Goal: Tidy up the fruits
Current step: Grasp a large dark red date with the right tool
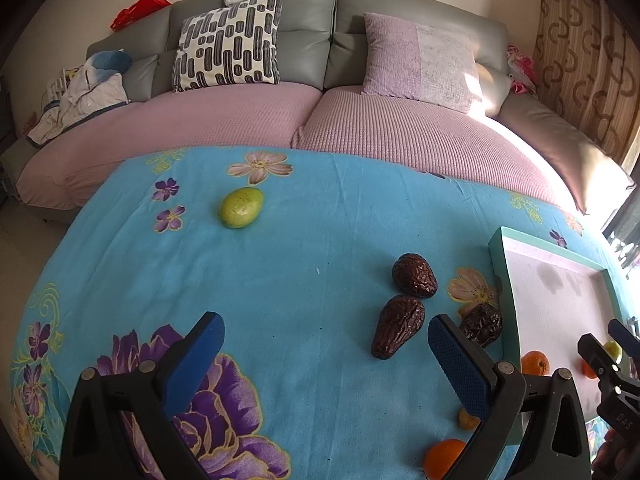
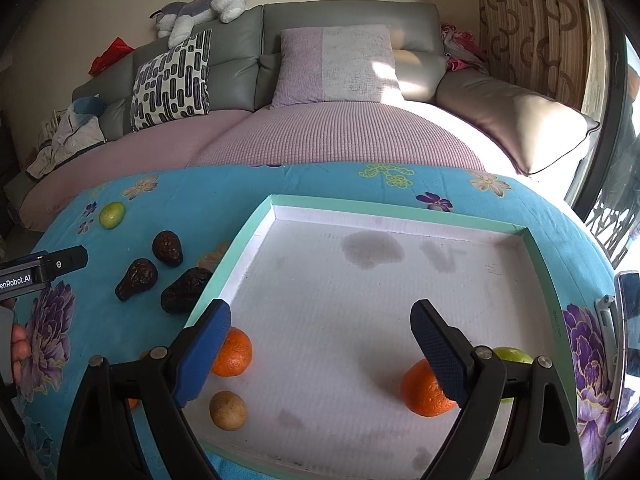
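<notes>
My left gripper is open and empty above the blue flowered cloth. Three dark wrinkled avocados lie ahead and to its right: the far one, the middle one and one against the tray. A green fruit lies alone farther back. My right gripper is open and empty over the white tray. The tray holds an orange beside the left finger, another orange partly behind the right finger, a tan round fruit and a green fruit.
Two oranges lie on the cloth near the tray's corner. A grey sofa with cushions stands behind the table. A phone lies right of the tray. A hand shows at the left edge.
</notes>
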Motion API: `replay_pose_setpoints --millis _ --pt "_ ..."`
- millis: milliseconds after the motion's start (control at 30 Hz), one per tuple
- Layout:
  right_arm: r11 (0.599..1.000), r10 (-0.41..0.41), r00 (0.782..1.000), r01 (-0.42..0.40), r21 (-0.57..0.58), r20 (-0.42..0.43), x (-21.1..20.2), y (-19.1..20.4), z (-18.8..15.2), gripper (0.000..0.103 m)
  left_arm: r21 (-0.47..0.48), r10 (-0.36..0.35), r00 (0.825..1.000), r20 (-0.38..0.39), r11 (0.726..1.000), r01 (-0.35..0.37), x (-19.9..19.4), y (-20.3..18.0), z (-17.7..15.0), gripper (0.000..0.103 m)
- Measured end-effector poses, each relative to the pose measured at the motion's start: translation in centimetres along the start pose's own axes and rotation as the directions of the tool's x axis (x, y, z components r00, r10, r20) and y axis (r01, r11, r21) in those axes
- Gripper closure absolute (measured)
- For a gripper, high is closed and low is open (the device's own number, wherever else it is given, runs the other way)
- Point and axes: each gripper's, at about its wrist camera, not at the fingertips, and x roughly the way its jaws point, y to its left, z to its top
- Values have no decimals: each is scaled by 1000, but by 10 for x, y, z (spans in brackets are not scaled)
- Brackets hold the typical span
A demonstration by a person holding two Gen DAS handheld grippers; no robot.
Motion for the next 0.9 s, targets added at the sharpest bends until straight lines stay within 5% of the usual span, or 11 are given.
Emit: replay_pose_setpoints --millis 300,600,733,900 --pt "993 100 995 -99 -71 15 7 43 9 11 -95 1 998 65 995 6 -6 42 6 0" --pt "976 133 990 -140 -167 -52 28 82 8 15 -96 -93 995 46 991 97 6 51 8 0" --pt "965 126 989 -141 -221 -80 38 96 9 29 -83 -60 998 16 995 61 15 51 8 0" --pt "950 109 986 -141 -280 -127 50 106 13 29 -84 -6 1000 -10 996 5 24 57 7 0"
